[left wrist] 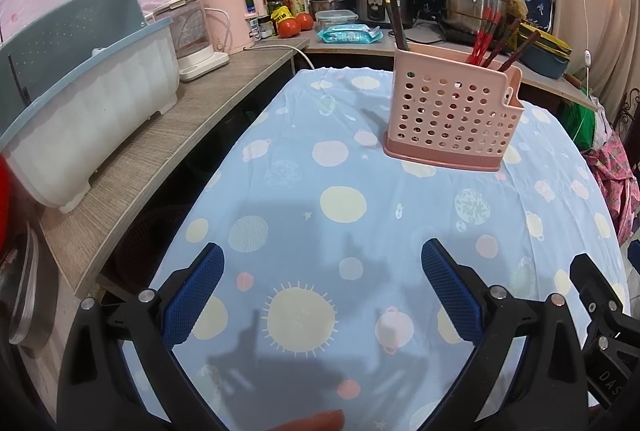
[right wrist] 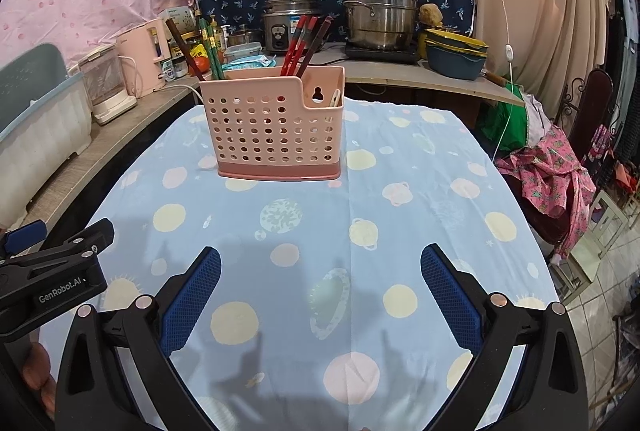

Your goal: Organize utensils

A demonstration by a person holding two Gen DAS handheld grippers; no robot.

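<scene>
pink utensil holder (right wrist: 276,129) upright on the blue tablecloth (right wrist: 420,231), red chopsticks (right wrist: 298,45) and dark chopsticks (right wrist: 184,49) standing inside. nearer than the holder, left gripper (left wrist: 322,281) and right gripper (right wrist: 320,281) both spread wide, grasping nothing.

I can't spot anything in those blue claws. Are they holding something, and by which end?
Nothing is held. The left gripper and right gripper are both open above the tablecloth.
</scene>
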